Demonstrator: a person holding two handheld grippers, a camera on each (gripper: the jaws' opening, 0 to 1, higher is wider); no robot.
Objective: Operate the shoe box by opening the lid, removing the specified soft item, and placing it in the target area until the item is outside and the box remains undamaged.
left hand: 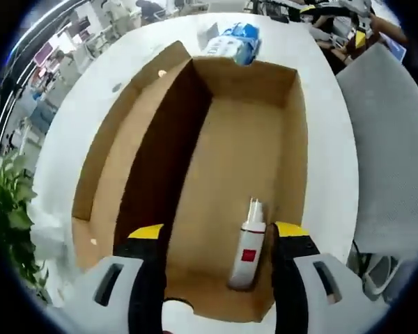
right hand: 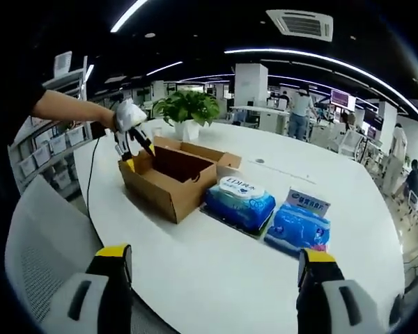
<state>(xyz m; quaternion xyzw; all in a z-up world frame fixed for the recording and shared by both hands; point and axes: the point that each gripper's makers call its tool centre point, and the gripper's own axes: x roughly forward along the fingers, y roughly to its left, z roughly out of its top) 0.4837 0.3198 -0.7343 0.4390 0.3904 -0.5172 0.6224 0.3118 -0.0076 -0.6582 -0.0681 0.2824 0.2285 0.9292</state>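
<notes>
An open cardboard shoe box (left hand: 216,160) lies below my left gripper (left hand: 216,236), its lid (left hand: 118,153) folded out to the left. On the box floor lies a white spray bottle (left hand: 247,247) with a red label, between my open jaws. In the right gripper view the same box (right hand: 171,174) sits on the white table (right hand: 230,264), and the left gripper (right hand: 134,142) hangs over its far end, held by a person's hand. A blue wipes pack (right hand: 238,202) and a second blue pack (right hand: 297,228) lie beside the box. My right gripper (right hand: 212,268) is open above bare table.
A potted plant (right hand: 188,111) stands behind the box. A grey chair back (right hand: 35,257) is at the near left of the table. Office desks, chairs and people fill the background. A blue pack (left hand: 233,42) lies past the box's far end.
</notes>
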